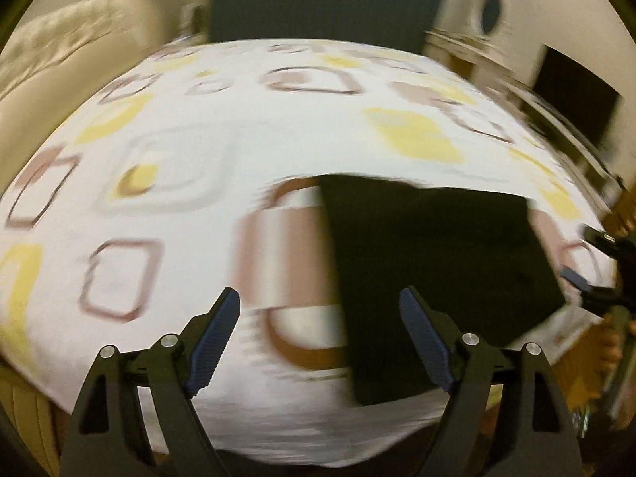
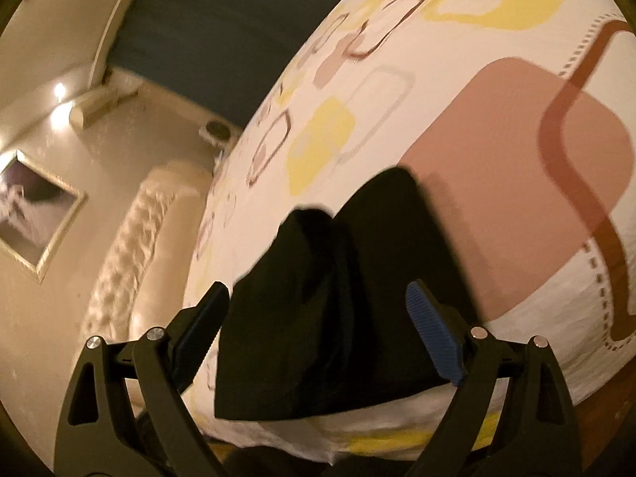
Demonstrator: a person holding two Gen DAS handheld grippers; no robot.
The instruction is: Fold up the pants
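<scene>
- The black pants point(image 1: 433, 262) lie folded into a compact dark rectangle on a bed covered by a white bedsheet point(image 1: 222, 127) printed with yellow, brown and pink rounded squares.
- In the left wrist view the pants sit toward the right and near edge of the bed, flat on the sheet, one corner reaching close to the sheet's near border.
- The left gripper point(image 1: 320, 338) hangs above the bed with its jaws spread wide and nothing between them; the blue-ribbed pads touch neither pants nor sheet. The right-hand finger overlaps the pants only in line of sight.
- This view is smeared by motion blur, so the folds of the pants cannot be made out; they read as probably one flat stack.
- In the right wrist view the right gripper point(image 2: 318, 330) is also wide apart, its fingers point(image 2: 433, 338) framing the pants point(image 2: 318, 318) without pressing on them.
- Here the pants show two rounded lobes at the far end, side by side, with a crease running between them.
- The right gripper point(image 1: 596, 270) appears at the right edge of the left view, just beside the pants' far right corner.
- Beyond the bed stand a cream tufted headboard point(image 2: 127, 262), a framed picture point(image 2: 35, 214) on the wall and a dark curtain point(image 2: 222, 28).
</scene>
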